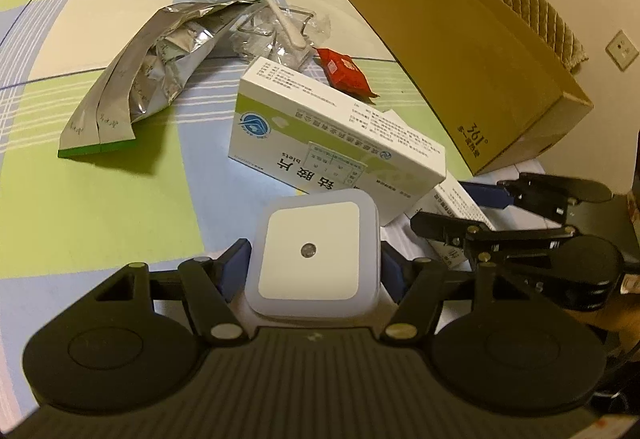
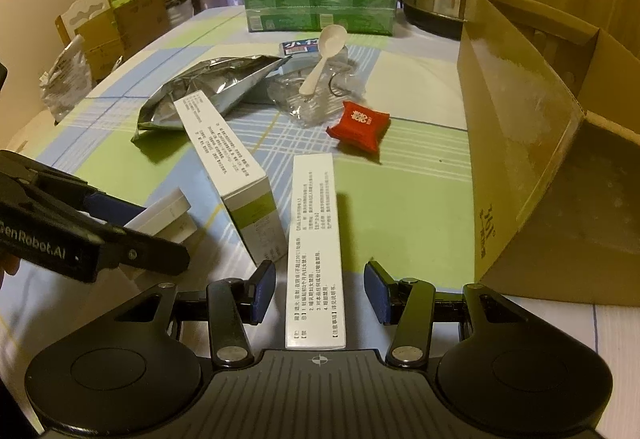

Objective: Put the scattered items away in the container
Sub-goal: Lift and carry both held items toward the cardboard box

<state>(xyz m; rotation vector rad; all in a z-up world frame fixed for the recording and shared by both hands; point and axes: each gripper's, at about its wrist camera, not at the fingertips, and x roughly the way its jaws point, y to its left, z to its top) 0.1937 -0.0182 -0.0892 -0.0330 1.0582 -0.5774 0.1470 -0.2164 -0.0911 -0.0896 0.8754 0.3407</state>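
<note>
My left claw (image 1: 312,263) pinching the white night light (image 1: 312,253), my right claw (image 2: 318,293) spread around a long white box (image 2: 314,251), cardboard container (image 2: 532,143) at two o'clock

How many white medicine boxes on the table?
2. One larger box lies left of centre beside the foil pouch; one long box lies between the right gripper fingers. Others may be hidden.

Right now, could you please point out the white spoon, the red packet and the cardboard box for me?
white spoon (image 2: 331,37), right wrist view, on its bowl.
red packet (image 2: 359,124), right wrist view, on its top face.
cardboard box (image 1: 460,51), left wrist view, on its outer side wall.
</note>
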